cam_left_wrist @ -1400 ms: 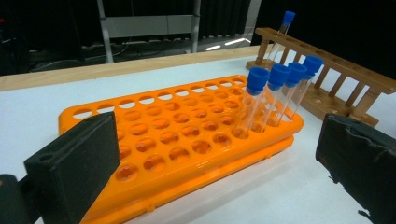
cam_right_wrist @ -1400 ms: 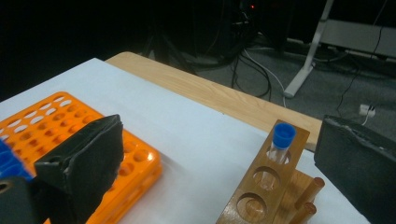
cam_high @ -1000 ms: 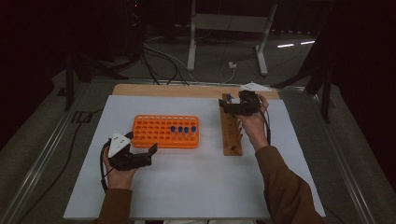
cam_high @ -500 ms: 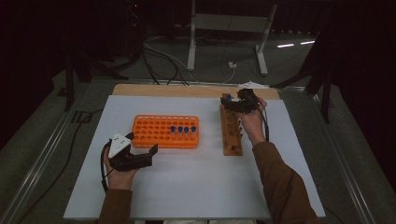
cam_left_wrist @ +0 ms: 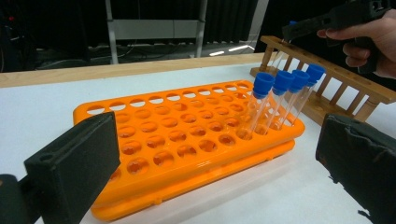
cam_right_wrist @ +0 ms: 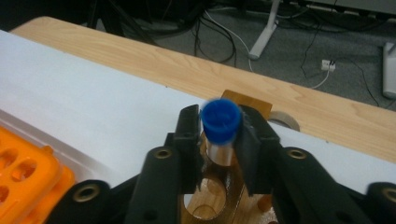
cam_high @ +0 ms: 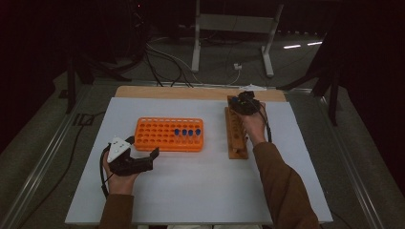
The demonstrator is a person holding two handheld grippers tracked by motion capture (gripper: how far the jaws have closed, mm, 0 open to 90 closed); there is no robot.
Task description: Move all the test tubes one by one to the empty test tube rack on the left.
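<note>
Left forearm: comes in from the near edge at the left, sleeve brown, lying low over the bench.
Left hand (cam_high: 119, 179): wrapped around the body of its claw from below and behind.
Left claw (cam_high: 142, 153): points forward and slightly rightward, held level; a grey three-cornered plate sits on top and a cable loops off to its left.
Left claw jaws: stand wide apart, nothing between them.
Right forearm: stretches forward along the right side, sleeve brown, elbow near the near edge.
Right hand (cam_high: 252, 125): grips its claw at the far end of the reach.
Right claw (cam_right_wrist: 219, 140): jaws have just been closing and now press on a blue-capped tube (cam_right_wrist: 220, 122) from both sides.
</note>
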